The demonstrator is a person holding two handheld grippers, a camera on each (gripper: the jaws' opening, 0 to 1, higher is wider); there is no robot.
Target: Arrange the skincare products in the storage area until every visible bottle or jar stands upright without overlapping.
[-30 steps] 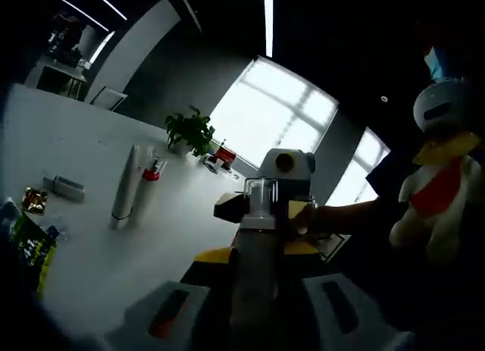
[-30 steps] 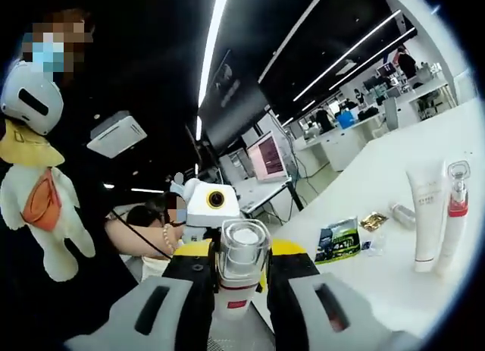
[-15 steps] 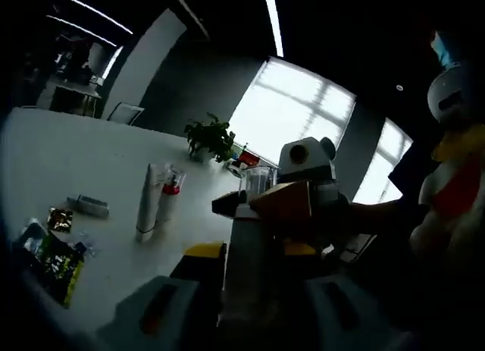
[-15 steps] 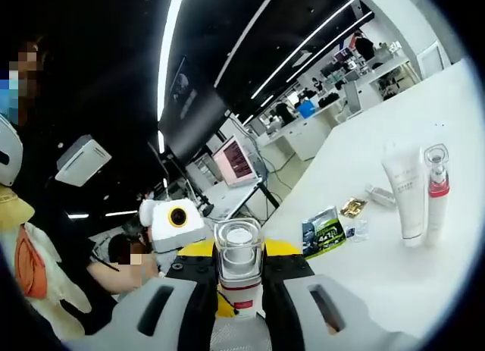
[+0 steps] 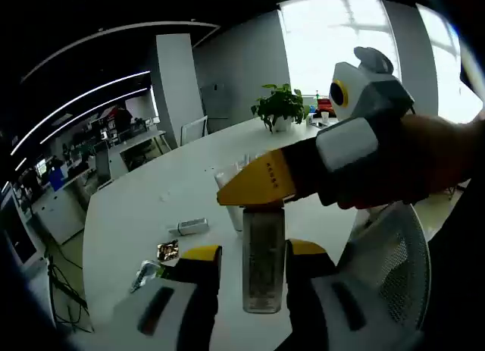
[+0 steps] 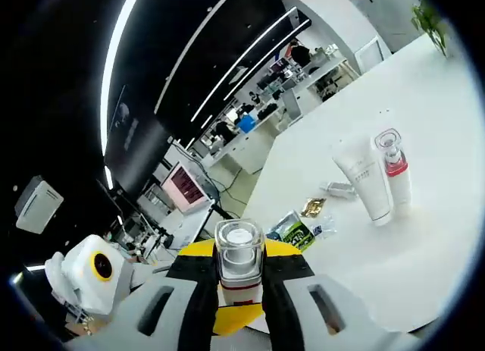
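A clear pump bottle with a red band (image 6: 240, 254) sits between the jaws of my right gripper (image 6: 241, 279), which is shut on it. In the left gripper view the same bottle (image 5: 263, 261) stands between my left gripper's yellow-tipped jaws (image 5: 254, 254), also shut on it. The right gripper's yellow jaw (image 5: 258, 184) crosses the bottle's far end, with a person's hand (image 5: 402, 165) behind it. On the white table (image 6: 424, 237) a white tube (image 6: 362, 180) and a red-banded pump bottle (image 6: 394, 167) stand upright, side by side.
A green packet (image 6: 292, 228), a gold sachet (image 6: 311, 207) and a small silver tube (image 6: 337, 188) lie flat on the table near the upright pair. A potted plant (image 5: 280, 104) stands at the far end. A mesh chair (image 5: 386, 267) is beside the table edge.
Both views have swung down toward the table. In the left gripper view the right gripper's yellow jaw now lies across the far end of the held bottle. Both grips are unchanged.
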